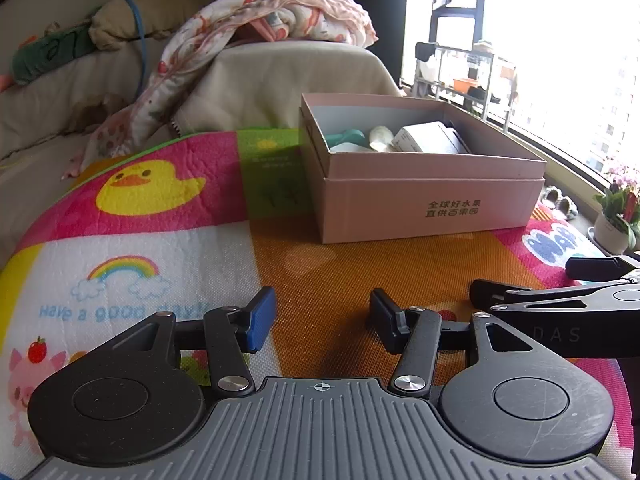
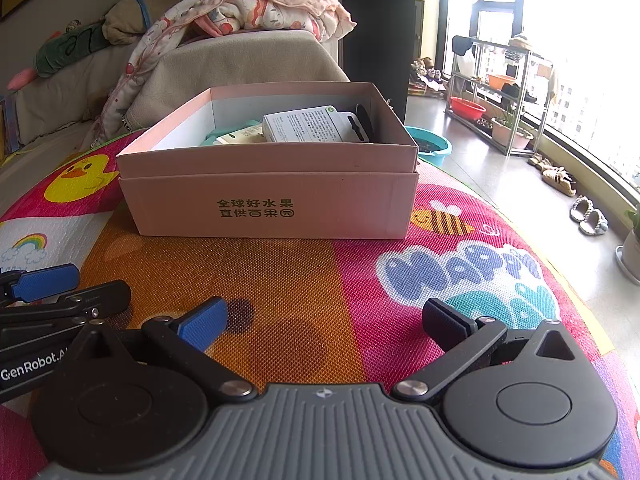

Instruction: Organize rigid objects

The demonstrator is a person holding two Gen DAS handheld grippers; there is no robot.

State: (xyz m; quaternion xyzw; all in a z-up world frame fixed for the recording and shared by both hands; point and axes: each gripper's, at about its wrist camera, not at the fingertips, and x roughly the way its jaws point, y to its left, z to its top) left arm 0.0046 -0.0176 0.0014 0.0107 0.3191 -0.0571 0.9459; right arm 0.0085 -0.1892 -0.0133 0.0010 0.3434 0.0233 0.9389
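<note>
A pink cardboard box (image 1: 432, 208) (image 2: 272, 204) stands on the colourful play mat (image 1: 160, 220) (image 2: 460, 264). Inside lie a white printed carton (image 2: 308, 125) (image 1: 424, 138), a teal item (image 1: 344, 136), a pale shell-like piece (image 1: 380, 136) and a black object (image 2: 362, 122). My left gripper (image 1: 322, 318) is open and empty, low over the orange part of the mat, in front of the box. My right gripper (image 2: 324, 324) is open wide and empty, also in front of the box. Each gripper shows at the edge of the other's view.
A beige sofa (image 1: 280, 76) with a crumpled blanket (image 1: 288, 12) stands behind the mat. To the right are a metal rack (image 2: 500, 92), a teal basin (image 2: 430, 144), slippers (image 2: 588, 216) and a potted plant (image 1: 618, 216) by the window.
</note>
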